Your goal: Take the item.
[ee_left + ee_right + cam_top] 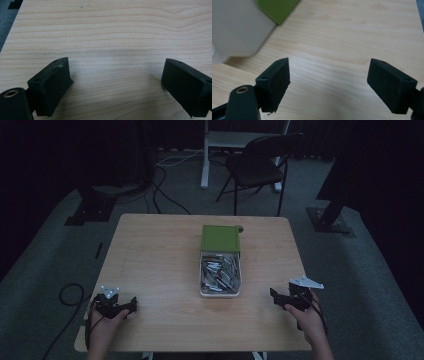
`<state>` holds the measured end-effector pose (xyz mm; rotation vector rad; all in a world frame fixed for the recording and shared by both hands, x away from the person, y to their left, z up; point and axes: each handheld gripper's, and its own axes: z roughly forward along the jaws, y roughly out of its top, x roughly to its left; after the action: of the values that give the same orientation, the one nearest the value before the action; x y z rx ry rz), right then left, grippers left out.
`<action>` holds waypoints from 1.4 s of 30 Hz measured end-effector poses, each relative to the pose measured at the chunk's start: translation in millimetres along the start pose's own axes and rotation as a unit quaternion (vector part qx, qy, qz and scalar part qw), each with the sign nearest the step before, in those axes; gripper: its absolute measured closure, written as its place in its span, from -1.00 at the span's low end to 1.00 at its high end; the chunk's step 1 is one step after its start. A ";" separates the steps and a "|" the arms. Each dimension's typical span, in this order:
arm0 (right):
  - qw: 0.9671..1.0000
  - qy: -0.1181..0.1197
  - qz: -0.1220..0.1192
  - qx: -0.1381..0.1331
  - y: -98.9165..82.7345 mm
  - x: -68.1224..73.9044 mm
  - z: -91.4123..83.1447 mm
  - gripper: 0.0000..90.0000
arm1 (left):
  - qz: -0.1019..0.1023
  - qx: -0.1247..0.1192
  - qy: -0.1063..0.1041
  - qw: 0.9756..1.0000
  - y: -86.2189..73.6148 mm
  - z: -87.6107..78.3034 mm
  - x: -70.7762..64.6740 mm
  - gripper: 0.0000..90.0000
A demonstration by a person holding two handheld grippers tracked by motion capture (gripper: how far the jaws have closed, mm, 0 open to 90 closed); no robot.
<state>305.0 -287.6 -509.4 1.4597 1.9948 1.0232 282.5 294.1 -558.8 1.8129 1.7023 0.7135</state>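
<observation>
1. the wooden desk stood on a dark carpeted floor, its light grain running under both grippers.
2. a black chair stood beyond the far edge of the desk, well apart from it, beside a white stand.
3. the white tray sat near the middle of the desk, lengthwise away from the person, and held a heap of small metal pieces.
4. a green lid lay over the far end of the tray, leaving the near part uncovered.
5. the left gripper rested at the near left of the desk, held in the person's left hand, well apart from the tray; in the left gripper view its jaws stood wide apart over bare wood with nothing between them.
6. the right gripper was at the near right of the desk, near the tray's near right corner but not touching it; its jaws stood wide apart and empty.
7. in the right gripper view the tray's pale wall showed blurred at upper left, with a corner of the green lid behind it.
</observation>
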 end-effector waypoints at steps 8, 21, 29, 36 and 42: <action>0.999 0.026 -0.021 -0.029 20.1 16.8 -12.2 -0.60 | 0.000 0.000 0.000 1.000 0.0 0.0 0.0 -0.79; 0.994 0.064 -0.064 -0.061 45.2 48.3 -23.4 -0.60 | 0.000 0.000 0.000 1.000 0.0 0.1 0.0 -0.79; 0.990 0.079 -0.094 -0.065 54.1 66.3 -20.2 -0.53 | 0.000 0.000 0.000 1.000 0.0 0.1 0.0 -0.79; 0.984 0.097 -0.130 -0.069 61.5 81.0 -16.3 -0.46 | 0.000 0.000 -0.001 1.000 0.0 0.1 0.1 -0.79; 0.977 0.119 -0.166 -0.060 65.4 99.1 -7.0 -0.37 | 0.000 -0.001 -0.001 1.000 -0.1 0.2 0.1 -0.79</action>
<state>306.3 -185.9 -447.8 0.9340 2.2025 1.1875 282.6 294.1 -558.9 1.8122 1.7001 0.7136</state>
